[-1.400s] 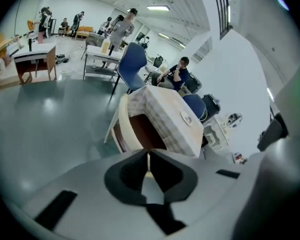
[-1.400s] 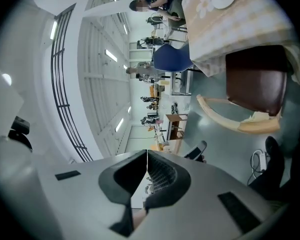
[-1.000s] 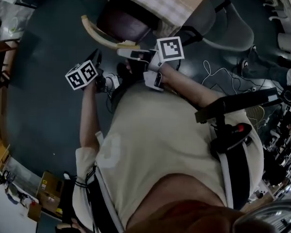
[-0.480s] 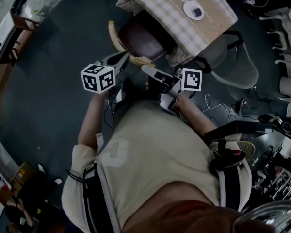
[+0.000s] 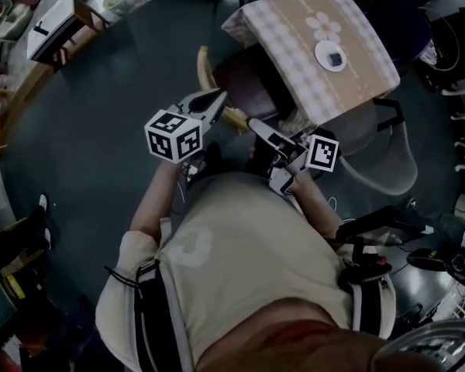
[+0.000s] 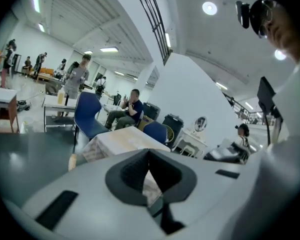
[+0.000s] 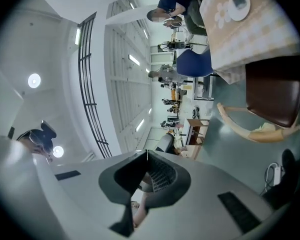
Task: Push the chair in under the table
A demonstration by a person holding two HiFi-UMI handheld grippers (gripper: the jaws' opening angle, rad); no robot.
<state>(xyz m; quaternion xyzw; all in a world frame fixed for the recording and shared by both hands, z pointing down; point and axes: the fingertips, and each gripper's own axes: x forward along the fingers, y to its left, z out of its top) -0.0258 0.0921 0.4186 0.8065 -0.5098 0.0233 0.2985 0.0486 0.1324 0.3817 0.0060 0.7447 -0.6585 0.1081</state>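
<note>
Over on the left, the left gripper (image 5: 217,98) has its 2 jaws pressed together with nothing between them. Its tips sit close to the curved wooden backrest of the chair (image 5: 244,80), though I can't tell if they touch.

Centre now: the dark seat is already partly tucked beneath the checked cloth, and the backrest (image 5: 204,70) curves out toward the person. I'd call this the push itself, or the set-up for it.

Moving right, the right gripper (image 5: 253,122) is closed on nothing too, with its tips just beside the near end of that rail. In the right gripper view the chair (image 7: 270,96) lies off to one side of the jaws, not between them.

Furthest right, the table (image 5: 294,29) carries 1 small plate (image 5: 335,55).

Next, I reckon both closed tips need to bear on the rail and drive it evenly toward the table, so the chair doesn't swing.
</note>
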